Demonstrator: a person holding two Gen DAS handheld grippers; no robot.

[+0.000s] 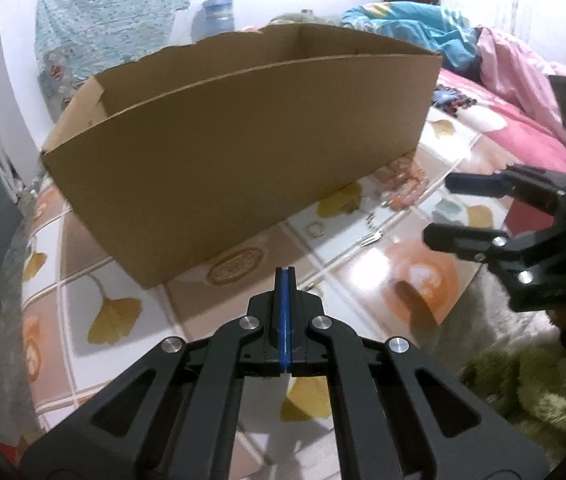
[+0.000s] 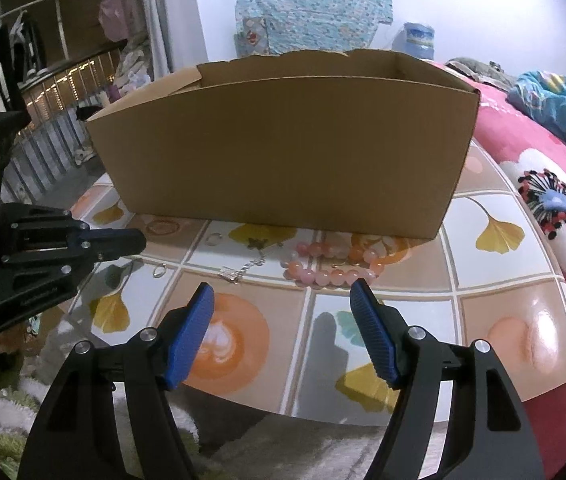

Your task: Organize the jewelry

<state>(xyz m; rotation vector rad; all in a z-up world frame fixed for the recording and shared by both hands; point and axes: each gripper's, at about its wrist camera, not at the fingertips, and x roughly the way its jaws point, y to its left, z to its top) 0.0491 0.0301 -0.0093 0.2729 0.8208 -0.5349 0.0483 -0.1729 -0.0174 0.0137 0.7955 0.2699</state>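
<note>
left gripper [image 1: 285, 276] – jaws pressed together, empty | right gripper [image 2: 283, 292] – jaws wide, empty, near bead bracelet [image 2: 333, 266]

White wall [image 2: 219, 8], pink floral bedding [image 2: 543, 184]

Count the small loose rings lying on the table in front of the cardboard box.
2. One silver ring lies near the cardboard box; a smaller ring lies nearer the left gripper. The box could hide more.
</note>
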